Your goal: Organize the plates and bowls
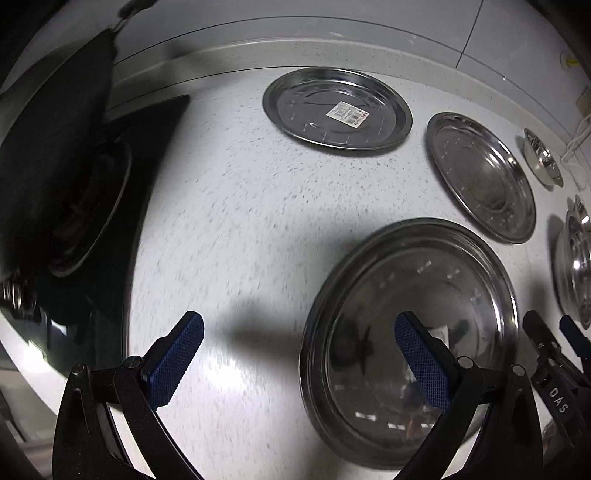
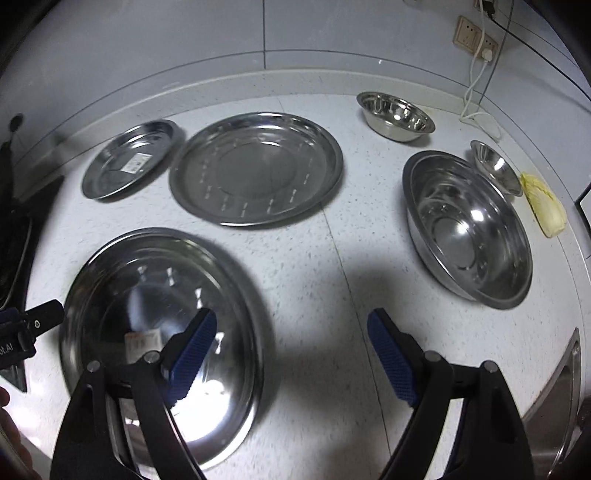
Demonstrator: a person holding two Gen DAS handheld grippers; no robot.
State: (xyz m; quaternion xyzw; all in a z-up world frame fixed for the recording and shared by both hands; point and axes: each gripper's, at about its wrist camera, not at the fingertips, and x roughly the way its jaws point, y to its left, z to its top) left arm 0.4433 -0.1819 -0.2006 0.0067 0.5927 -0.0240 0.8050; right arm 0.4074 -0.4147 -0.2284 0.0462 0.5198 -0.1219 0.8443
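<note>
Three round steel plates [image 2: 255, 170] and three shiny steel bowls [image 2: 467, 229] on speckled white counter [image 2: 314, 258]; left gripper [image 1: 299, 354] and right gripper [image 2: 291, 350] both spread wide, empty.

A white speckled desk [image 2: 303, 258] is running up to a low raised ledge, with grey wall tiles [image 2: 166, 33] rising behind it. A black stove [image 1: 155, 122] is sitting at the desk's left end. A beige wall socket [image 2: 467, 33] is feeding a white cable [image 2: 476, 85] trailing down onto the desk.
</note>
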